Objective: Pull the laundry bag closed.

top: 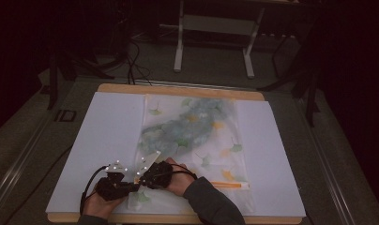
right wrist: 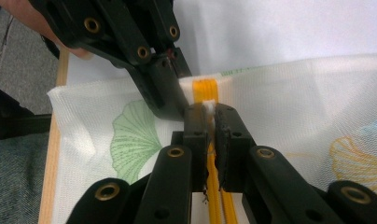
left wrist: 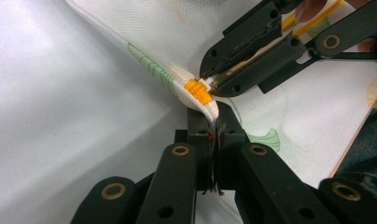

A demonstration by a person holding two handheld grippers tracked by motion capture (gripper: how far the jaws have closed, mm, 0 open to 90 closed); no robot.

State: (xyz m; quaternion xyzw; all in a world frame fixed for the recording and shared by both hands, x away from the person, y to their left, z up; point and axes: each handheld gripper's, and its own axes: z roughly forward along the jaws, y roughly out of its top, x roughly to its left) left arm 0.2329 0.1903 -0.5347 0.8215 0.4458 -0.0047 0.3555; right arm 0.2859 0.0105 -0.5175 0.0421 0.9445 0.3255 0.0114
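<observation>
A white mesh bag (top: 211,154) printed with green and yellow leaves lies flat on the table, with something bluish (top: 197,123) inside it. Its orange zipper (top: 230,185) runs along the near edge. At the bag's near left corner both grippers meet. My left gripper (left wrist: 214,125) is shut on the fabric edge just beside the orange zipper end (left wrist: 197,92). My right gripper (right wrist: 208,111) is shut on the small white zipper pull (right wrist: 208,105), with the zipper's orange teeth (right wrist: 205,88) just beyond it. From above, the left gripper (top: 130,185) and right gripper (top: 141,180) touch tip to tip.
The bag rests on a white sheet (top: 108,126) covering a wooden board (top: 178,218). A sleeve (top: 211,201) crosses the near edge. Beyond the board, a white metal stand (top: 216,28) and cables (top: 131,65) sit on a dark floor.
</observation>
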